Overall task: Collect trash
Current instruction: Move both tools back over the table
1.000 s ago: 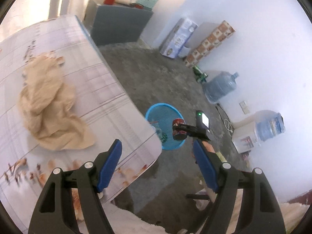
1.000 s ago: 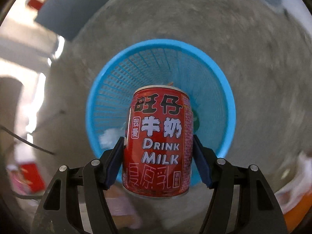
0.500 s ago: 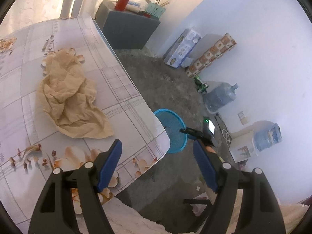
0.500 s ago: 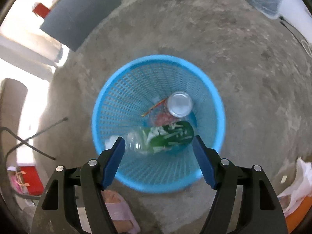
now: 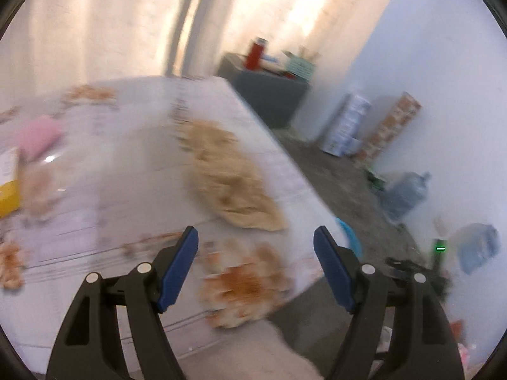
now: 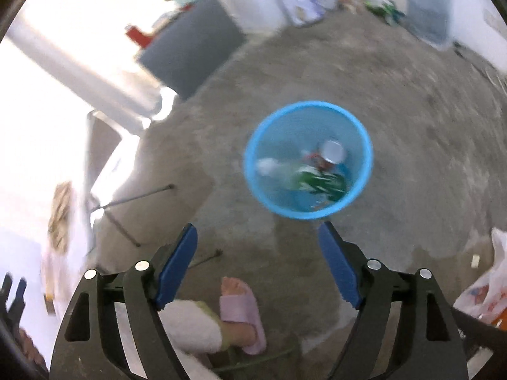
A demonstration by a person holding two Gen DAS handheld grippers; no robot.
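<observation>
Right gripper (image 6: 256,247) held high over the concrete floor (image 6: 412,126), jaws opening, nothing between them. Just below, a foot in a pink slipper (image 6: 242,304). Farther out, blue basket (image 6: 309,160) standing on the floor, can (image 6: 332,152) and green-labelled bottle (image 6: 317,182) lying inside. Left gripper (image 5: 256,247) spread wide and empty above the table (image 5: 126,171). Beyond its pads, crumpled tan cloth (image 5: 228,174) lying near the table's edge. Far left, blurred yellow packet (image 5: 8,190).
</observation>
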